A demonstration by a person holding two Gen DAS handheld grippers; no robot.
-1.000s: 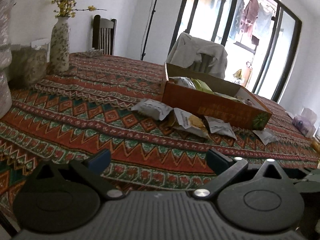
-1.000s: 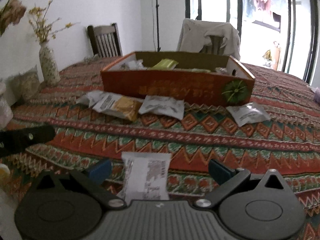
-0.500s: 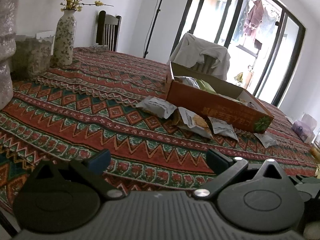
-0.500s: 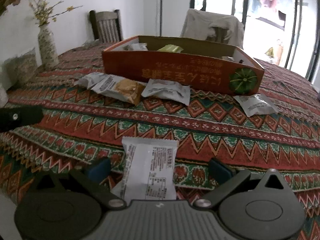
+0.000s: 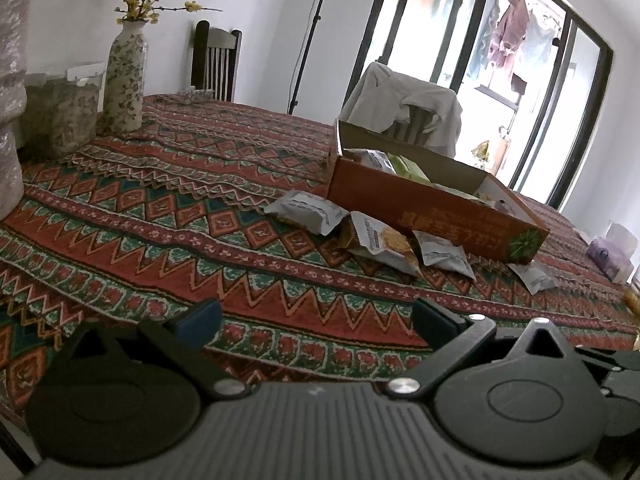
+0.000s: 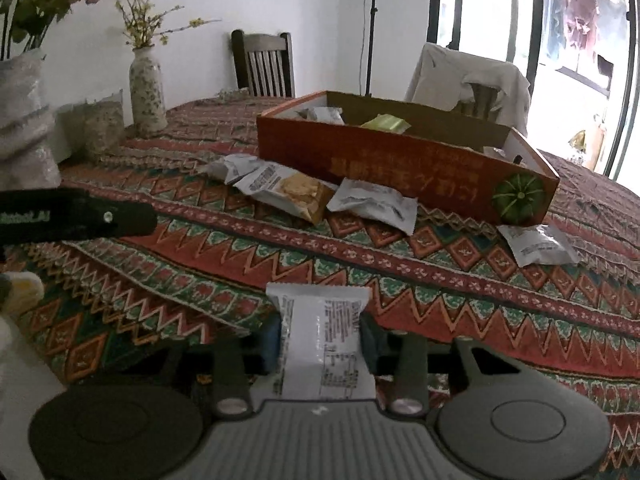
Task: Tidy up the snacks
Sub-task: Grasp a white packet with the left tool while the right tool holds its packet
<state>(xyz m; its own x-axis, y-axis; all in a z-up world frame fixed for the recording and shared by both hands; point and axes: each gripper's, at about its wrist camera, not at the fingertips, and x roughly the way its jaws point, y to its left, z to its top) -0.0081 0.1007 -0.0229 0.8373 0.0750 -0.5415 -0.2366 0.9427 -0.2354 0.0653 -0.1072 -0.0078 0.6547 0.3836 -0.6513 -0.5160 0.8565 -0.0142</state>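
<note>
Right hand-held gripper closing on a white snack packet at the counter's near edge. Left hand-held gripper apart, empty. Some snacks already in box; four packets lie outside.

Left gripper: black plastic body with a ribbed grey centre plate, two round black discs at lower left and lower right of frame, silver screw heads on the link arms, blue pads on the fingers. Right gripper: same build. White lettering marks a black bar at mid left of the right view.
</note>
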